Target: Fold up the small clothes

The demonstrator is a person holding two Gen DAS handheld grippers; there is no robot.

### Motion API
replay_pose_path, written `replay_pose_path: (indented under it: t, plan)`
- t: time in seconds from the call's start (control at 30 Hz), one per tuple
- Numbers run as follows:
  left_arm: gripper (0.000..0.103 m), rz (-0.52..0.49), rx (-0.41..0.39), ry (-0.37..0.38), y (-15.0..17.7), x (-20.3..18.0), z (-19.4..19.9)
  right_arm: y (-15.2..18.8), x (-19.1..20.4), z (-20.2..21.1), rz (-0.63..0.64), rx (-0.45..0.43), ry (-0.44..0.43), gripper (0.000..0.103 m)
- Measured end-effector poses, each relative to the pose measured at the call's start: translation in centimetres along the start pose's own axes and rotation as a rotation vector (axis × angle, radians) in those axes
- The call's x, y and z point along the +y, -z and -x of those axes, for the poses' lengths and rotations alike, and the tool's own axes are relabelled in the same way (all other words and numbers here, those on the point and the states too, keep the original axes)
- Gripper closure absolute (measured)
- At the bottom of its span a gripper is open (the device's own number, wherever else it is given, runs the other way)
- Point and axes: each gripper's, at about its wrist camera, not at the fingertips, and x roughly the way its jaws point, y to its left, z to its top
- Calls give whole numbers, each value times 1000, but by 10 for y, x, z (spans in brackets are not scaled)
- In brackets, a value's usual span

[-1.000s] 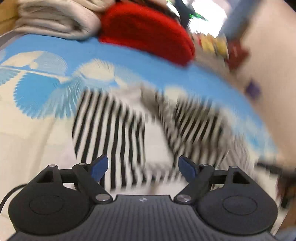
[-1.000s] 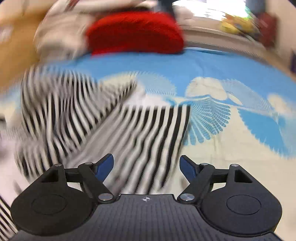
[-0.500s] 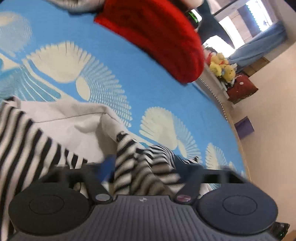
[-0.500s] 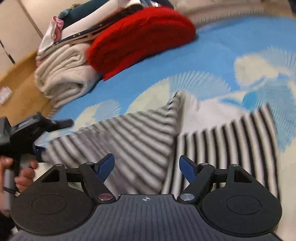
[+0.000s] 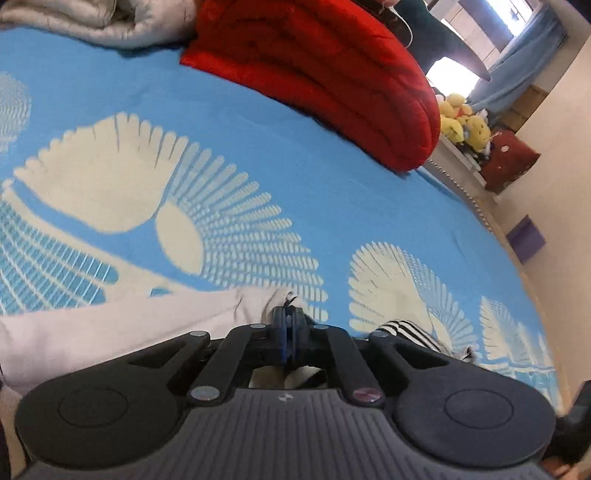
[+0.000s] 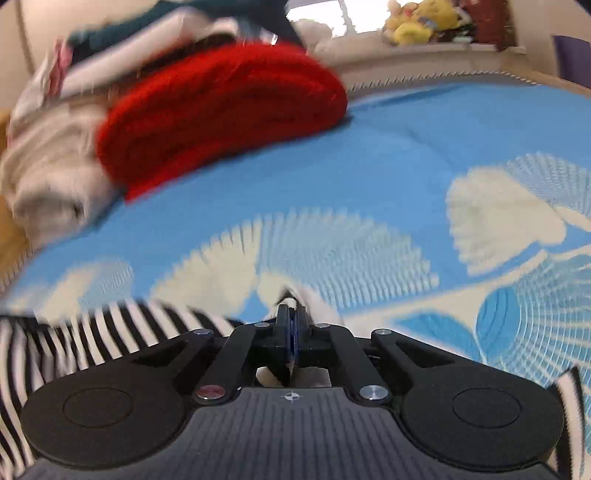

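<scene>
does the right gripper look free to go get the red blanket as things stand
Probably not yet. The right gripper has just closed on the striped garment, so it is occupied. The way itself looks open: only bare blue bedspread lies between it and the red blanket.

We see a blue bedspread printed with cream fan shapes covering the bed. At its far edge lies a folded red blanket, with a pale grey blanket just beside it. Beyond the bed, yellow plush toys sit near a purple box.
</scene>
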Motion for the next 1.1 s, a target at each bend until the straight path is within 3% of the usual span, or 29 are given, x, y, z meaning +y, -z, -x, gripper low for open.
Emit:
replay_pose_path:
  t: [0.03, 0.07, 0.1, 0.13, 0.2, 0.27, 0.33, 0.4, 0.47, 0.53, 0.6, 0.67, 0.7, 0.73, 0.77, 0.83, 0.87, 0.93, 0.97, 1.0, 1.03, 1.1]
  plan:
    - [96, 29, -4, 17, -1, 3, 7, 5, 2, -2, 40, 8, 3, 102]
    - [82, 55, -9, 28, -1, 4, 18, 5, 6, 5, 71, -3, 9, 97]
    - [62, 58, -22, 32, -3, 2, 31, 2, 9, 12, 72, 5, 17, 87]
    - [56, 48, -58, 27, -4, -3, 47, -2, 11, 25, 57, -1, 29, 69]
    - [53, -19, -129, 35, -7, -22, 86, -3, 18, 59, 65, -88, 7, 52]
    - [53, -72, -128, 102, -10, -47, 115, 2, 38, 96, 182, -126, -77, 52]
    - [53, -85, -124, 230, -11, -74, 134, 16, 61, 123, 292, -108, -173, 53]
    - [41, -77, -71, 382, -5, -99, 136, 36, 84, 140, 398, -68, -255, 54]
    - [41, -80, 9, 418, 9, -112, 123, 59, 105, 150, 501, -43, -314, 54]
    - [42, -107, 85, 355, 28, -104, 105, 82, 120, 152, 597, 2, -351, 56]
    - [43, -101, 134, 284, 44, -71, 87, 103, 122, 140, 654, 68, -347, 56]
    - [45, -25, 197, 230, 55, -21, 69, 126, 114, 121, 709, 160, -315, 55]
    - [70, 14, 215, 242, 60, 4, 65, 135, 105, 123, 717, 89, -341, 53]
    - [78, 55, 200, 288, 62, 25, 65, 140, 99, 126, 728, 56, -360, 53]
    - [82, 96, 202, 321, 63, 42, 67, 140, 96, 128, 717, 44, -369, 52]
    - [77, 121, 178, 356, 60, 56, 75, 132, 91, 131, 684, 66, -378, 51]
    - [72, 64, 173, 338, 55, 53, 79, 125, 92, 135, 656, 89, -385, 51]
    - [42, -95, 141, 298, 48, 35, 92, 111, 84, 143, 562, 135, -446, 47]
    - [16, -146, 124, 265, 51, 27, 99, 108, 82, 143, 539, 154, -453, 46]
    - [6, -183, 113, 237, 53, 19, 103, 110, 82, 138, 546, 183, -434, 44]
    - [4, -215, 123, 220, 58, 12, 108, 118, 85, 132, 578, 236, -418, 42]
    - [4, -249, 208, 183, 68, 1, 110, 129, 85, 140, 647, 214, -399, 42]
